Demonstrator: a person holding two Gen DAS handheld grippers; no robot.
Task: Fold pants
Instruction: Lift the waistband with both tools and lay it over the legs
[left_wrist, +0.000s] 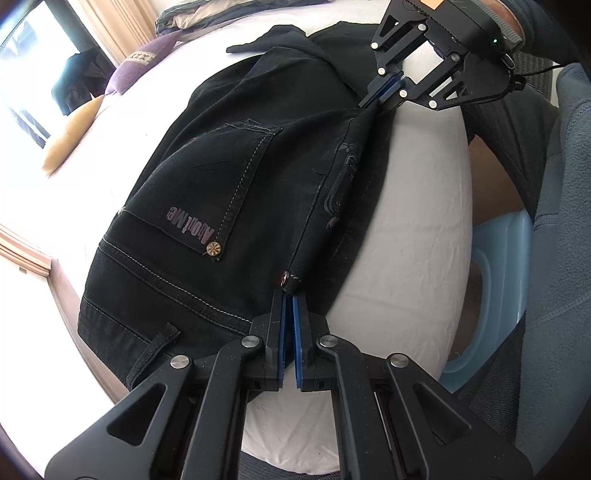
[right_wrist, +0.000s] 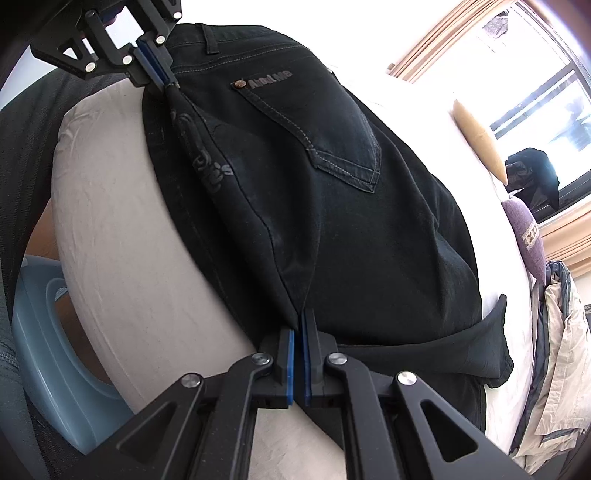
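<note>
Left tool (left_wrist: 287, 295) is clamped on the near edge of the black pants (left_wrist: 207, 206) at the waistband corner. Right tool (right_wrist: 298, 321) is clamped on the same folded edge, further along the leg. Pants are laid folded on the white bed (left_wrist: 406, 206), back pocket (right_wrist: 332, 122) uppermost, the edge held taut between both tools. A blue stool (right_wrist: 44, 332) is seen beside the bed.
</note>
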